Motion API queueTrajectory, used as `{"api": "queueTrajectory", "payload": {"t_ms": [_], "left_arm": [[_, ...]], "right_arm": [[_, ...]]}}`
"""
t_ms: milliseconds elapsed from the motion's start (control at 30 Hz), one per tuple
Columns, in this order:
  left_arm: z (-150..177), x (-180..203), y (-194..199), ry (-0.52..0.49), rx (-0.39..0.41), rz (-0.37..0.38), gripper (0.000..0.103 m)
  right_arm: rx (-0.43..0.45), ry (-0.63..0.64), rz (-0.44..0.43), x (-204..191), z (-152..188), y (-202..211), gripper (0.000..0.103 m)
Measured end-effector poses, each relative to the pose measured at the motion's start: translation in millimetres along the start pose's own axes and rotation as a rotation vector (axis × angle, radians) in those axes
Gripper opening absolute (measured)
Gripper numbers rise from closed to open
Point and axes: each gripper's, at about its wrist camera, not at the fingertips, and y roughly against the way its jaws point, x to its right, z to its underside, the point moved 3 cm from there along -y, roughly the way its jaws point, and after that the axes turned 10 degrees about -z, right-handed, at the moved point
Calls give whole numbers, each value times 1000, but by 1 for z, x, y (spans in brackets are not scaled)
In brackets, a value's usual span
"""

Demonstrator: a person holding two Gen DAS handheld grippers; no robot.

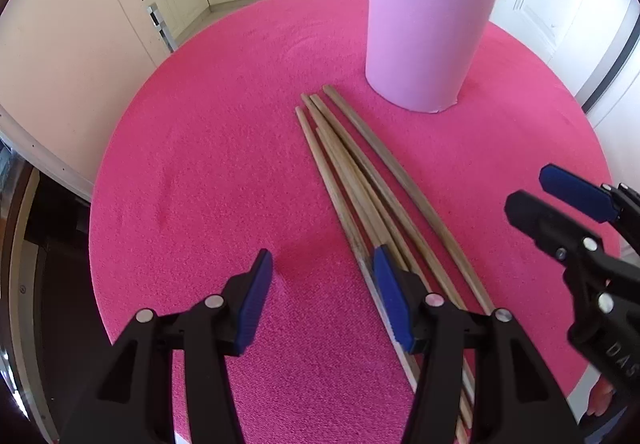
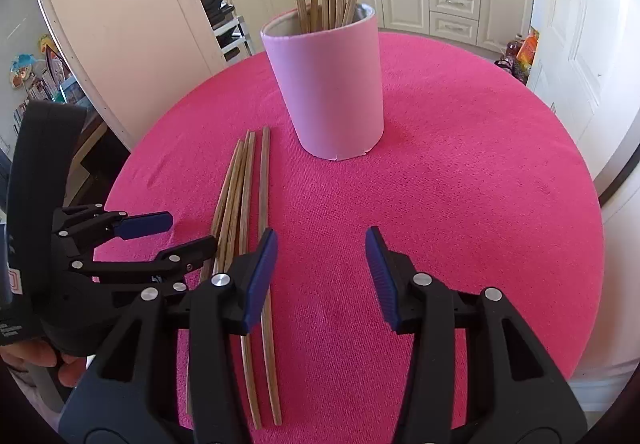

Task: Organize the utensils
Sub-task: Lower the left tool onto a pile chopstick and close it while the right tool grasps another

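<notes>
**Both grippers poised over the loose chopsticks, none yet picked up**

Fingers of the left gripper (image 1: 322, 272) stood apart with nothing between them, low in the left wrist view; the right-hand blue pad (image 1: 390, 300) lay over the near ends of the chopsticks (image 1: 360, 180), though whether it touched them could not be told. The right gripper (image 2: 322, 256) was likewise parted and empty, low in its own view, its left pad (image 2: 262, 276) just above the rightmost stick and the gap over bare cloth.

Judged from this, the step in hand was the approach to a pick-up: a handful of wooden sticks lay loose and nearly parallel on the tabletop (image 2: 460, 184), running from the lower middle of each frame up toward the holder. The next move seemed to call for centring one pair of fingers across a single stick, or a small bunch, closing on it, then lifting and tipping it upright. The sticks lay flat and close together, so separating one cleanly looked the hard part.

Farther up stood the pink cylindrical holder (image 2: 328, 92), upright, just beyond the far tips and already bearing several sticks.

A bright pink textured cloth covered the round tabletop. Behind it, across the top of both frames, ran cream kitchen cabinets (image 2: 452, 0), a counter with pans and bottles, and a pale door (image 2: 576, 44) at the right.
</notes>
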Motion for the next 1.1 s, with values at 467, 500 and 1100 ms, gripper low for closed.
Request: {"api": "queueTrajectory", "payload": {"t_ms": [467,500,1100], "left_arm": [[-5,-17,-8,16,-32,140,9],[-5,-20,-8,30,-39,158,9],[0,-40,-11,142,-50,195,6]], "right_arm": [[-166,80,-5,-14,-11,-22,45],[-192,93,-12,-18,-12,-28,41],[-289,89,-11,-31,-17,-52,18]]}}
